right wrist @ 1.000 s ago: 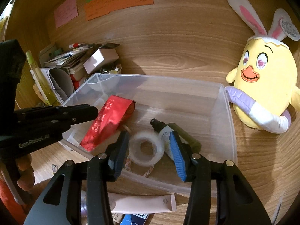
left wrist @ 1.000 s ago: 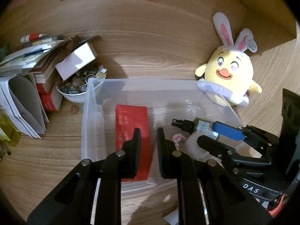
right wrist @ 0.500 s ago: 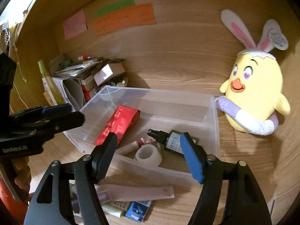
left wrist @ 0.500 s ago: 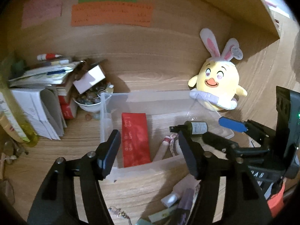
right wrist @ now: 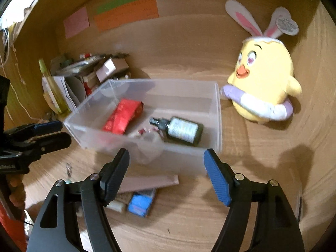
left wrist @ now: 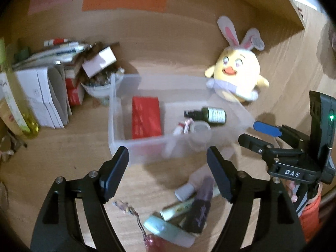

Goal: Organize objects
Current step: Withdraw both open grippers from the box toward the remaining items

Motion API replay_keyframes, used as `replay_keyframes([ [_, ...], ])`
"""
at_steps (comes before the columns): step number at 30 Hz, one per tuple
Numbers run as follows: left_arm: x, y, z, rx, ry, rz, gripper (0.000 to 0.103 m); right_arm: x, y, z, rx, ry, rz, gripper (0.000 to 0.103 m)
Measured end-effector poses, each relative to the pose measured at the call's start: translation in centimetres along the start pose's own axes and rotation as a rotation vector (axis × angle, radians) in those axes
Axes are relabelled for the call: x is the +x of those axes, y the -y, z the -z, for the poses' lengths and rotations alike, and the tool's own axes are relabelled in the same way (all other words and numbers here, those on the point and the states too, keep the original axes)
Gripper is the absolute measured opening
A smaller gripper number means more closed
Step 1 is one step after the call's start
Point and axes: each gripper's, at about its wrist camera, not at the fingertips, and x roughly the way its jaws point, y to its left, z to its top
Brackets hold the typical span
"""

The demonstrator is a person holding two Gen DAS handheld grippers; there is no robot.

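A clear plastic bin [left wrist: 117,113] [right wrist: 218,113] holds a red packet [left wrist: 146,117] [right wrist: 122,116], a dark green spray bottle [left wrist: 212,115] [right wrist: 182,130], a clear tape roll [left wrist: 199,130] [right wrist: 151,145] and a small tube with twisted string [left wrist: 180,128]. My left gripper [left wrist: 167,153] [right wrist: 63,133] hangs in front of the bin, its jaws opening with nothing between them. My right gripper [right wrist: 166,154] [left wrist: 250,132] is beside it, open and empty. Loose tubes [left wrist: 184,208], a pink tube [right wrist: 147,182] and a blue box [right wrist: 139,204] lie on the wood in front of the bin.
A yellow plush chick with rabbit ears [left wrist: 237,79] [right wrist: 264,84] sits right of the bin. On the left are stacked books and papers [left wrist: 46,79], a bowl of stones [left wrist: 96,86] and a yellow-green bottle [left wrist: 12,96]. Sticky notes [left wrist: 124,0] hang on the back wall.
Both grippers have drawn back out of the bin and spread their jaws. The tape roll that was between the right fingers now lies in the bin.
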Motion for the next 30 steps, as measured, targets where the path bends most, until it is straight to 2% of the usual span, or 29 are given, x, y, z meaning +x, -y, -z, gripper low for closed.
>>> replay_keyframes([
  [6, 0.0, 0.9, 2.6, 0.027, -0.041, 0.019, 0.076, 1.2, 0.4, 3.0, -0.001, -0.098, 0.037, 0.07],
  [12, 0.7, 1.7, 4.2, 0.052, -0.076, 0.01, 0.076, 2.1, 0.4, 4.9, 0.023, -0.166, 0.015, 0.07],
  [15, 1.0, 1.9, 4.8, 0.045, -0.091, 0.03, 0.076, 2.5, 0.0, 5.3, 0.04, -0.19, -0.013, 0.07],
  [21, 1.2, 2.4, 5.6, 0.055, -0.101, 0.025, 0.076, 3.2, -1.1, 5.4, -0.002, -0.214, 0.006, 0.071],
  [25, 1.4, 2.3, 5.8, 0.049, -0.107, 0.027, 0.076, 3.2, -1.3, 5.3, 0.005, -0.22, -0.029, 0.072],
  [30, 1.6, 2.1, 5.9, 0.039, -0.114, 0.033, 0.076, 3.3, -1.8, 5.5, -0.033, -0.215, 0.01, 0.072],
])
